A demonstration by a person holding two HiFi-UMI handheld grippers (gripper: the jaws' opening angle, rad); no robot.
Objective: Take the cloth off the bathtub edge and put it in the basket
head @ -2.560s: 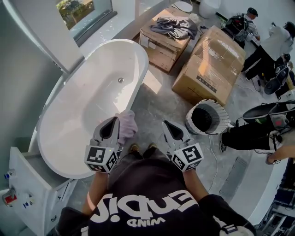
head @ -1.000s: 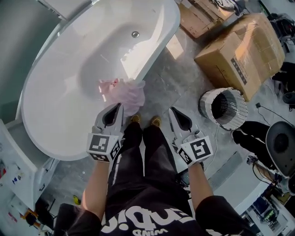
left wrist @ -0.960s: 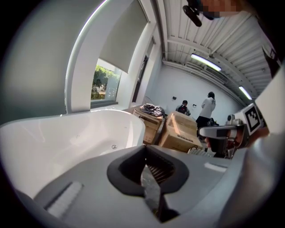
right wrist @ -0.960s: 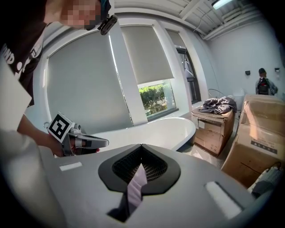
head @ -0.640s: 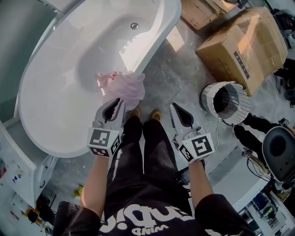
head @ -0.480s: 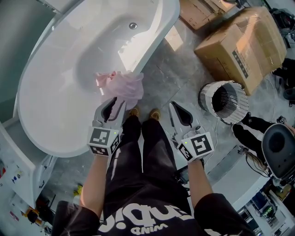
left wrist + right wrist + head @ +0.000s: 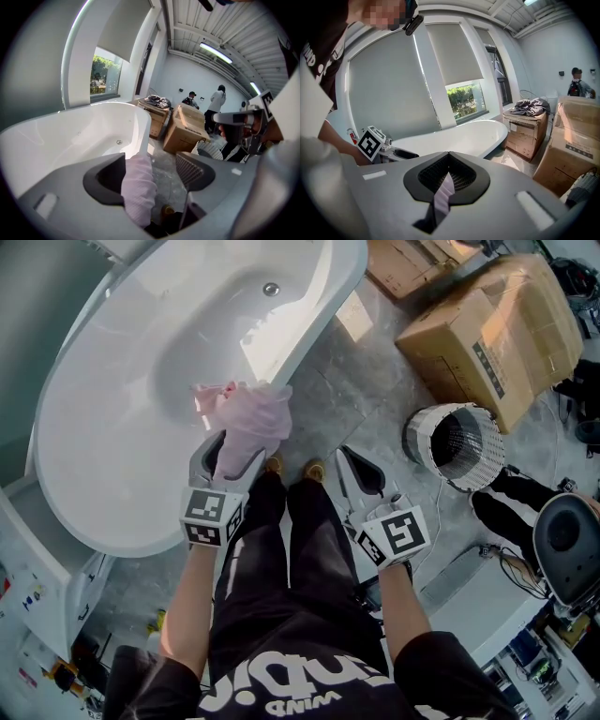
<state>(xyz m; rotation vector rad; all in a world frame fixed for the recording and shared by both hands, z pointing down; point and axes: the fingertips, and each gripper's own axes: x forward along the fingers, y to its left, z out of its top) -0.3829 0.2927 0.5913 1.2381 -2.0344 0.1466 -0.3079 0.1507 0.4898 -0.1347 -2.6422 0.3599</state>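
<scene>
A pale pink cloth (image 7: 248,416) hangs over the near rim of the white bathtub (image 7: 314,338). My left gripper (image 7: 232,451) reaches onto it; its jaws have just been opening and stand wide. In the left gripper view the cloth (image 7: 138,187) lies between the jaws of the left gripper (image 7: 152,165), against the left jaw and clear of the right one. My right gripper (image 7: 354,467) hovers above the floor to the right of the cloth, shut and empty, and the right gripper (image 7: 449,154) shows its jaws meeting. The round wicker basket (image 7: 457,457) stands on the floor at the right.
Cardboard boxes (image 7: 492,329) stand beyond the basket, one with clothes on it (image 7: 530,107). A white cabinet (image 7: 42,559) adjoins the tub's near left end. A dark office chair (image 7: 567,549) and people (image 7: 216,101) are at the right. My own legs and shoes (image 7: 291,470) are below the grippers.
The left gripper has moved forward and down onto the cloth and its jaws have spread, so the cloth now lies between them. The right gripper has stayed in place.
</scene>
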